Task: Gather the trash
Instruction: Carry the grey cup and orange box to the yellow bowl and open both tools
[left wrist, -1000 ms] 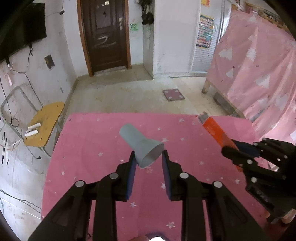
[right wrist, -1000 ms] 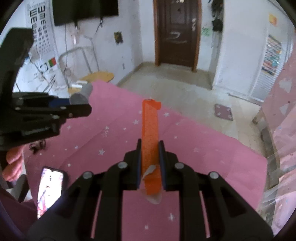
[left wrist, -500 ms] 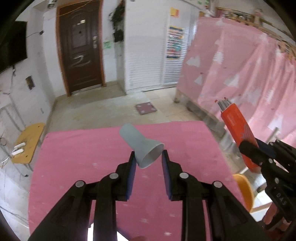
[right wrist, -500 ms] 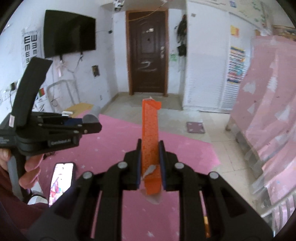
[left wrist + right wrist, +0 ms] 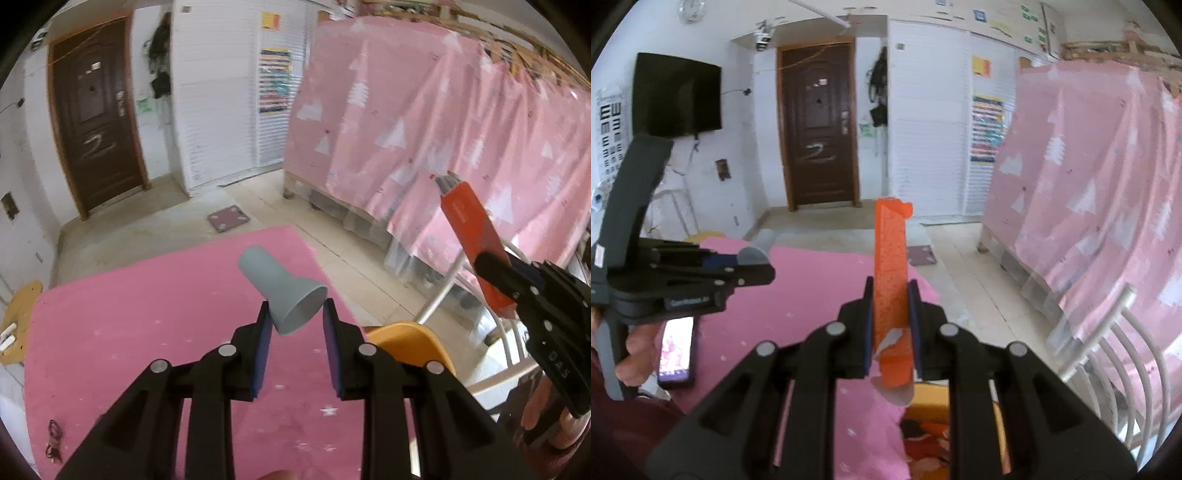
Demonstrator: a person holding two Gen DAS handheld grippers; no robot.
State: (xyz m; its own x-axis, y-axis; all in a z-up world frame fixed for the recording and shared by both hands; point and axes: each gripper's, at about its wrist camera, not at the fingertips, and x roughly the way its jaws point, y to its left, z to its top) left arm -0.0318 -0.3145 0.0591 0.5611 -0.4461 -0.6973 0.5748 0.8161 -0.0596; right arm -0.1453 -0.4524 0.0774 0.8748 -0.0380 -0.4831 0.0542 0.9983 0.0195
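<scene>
The left gripper (image 5: 297,314) has its fingers (image 5: 263,347) pinching the wide rim of a grey paper cup (image 5: 280,286), whose narrow base tilts up and away from the fingers, above the pink tabletop (image 5: 129,332). The right gripper (image 5: 889,291) has its fingers (image 5: 868,325) pressed tight on a long orange wrapper (image 5: 891,258), which stands upright between them with its torn lower end hanging behind the pads. Compared with a second ago, both grippers have swung toward the tabletop's right edge: an orange chair seat (image 5: 408,341) now shows just beyond that edge, and the pink draped sheet (image 5: 424,129) fills more of the view. A phone (image 5: 676,350) lies on the tabletop near its left side, and a dark brown door (image 5: 818,125) stands well beyond its far edge.
</scene>
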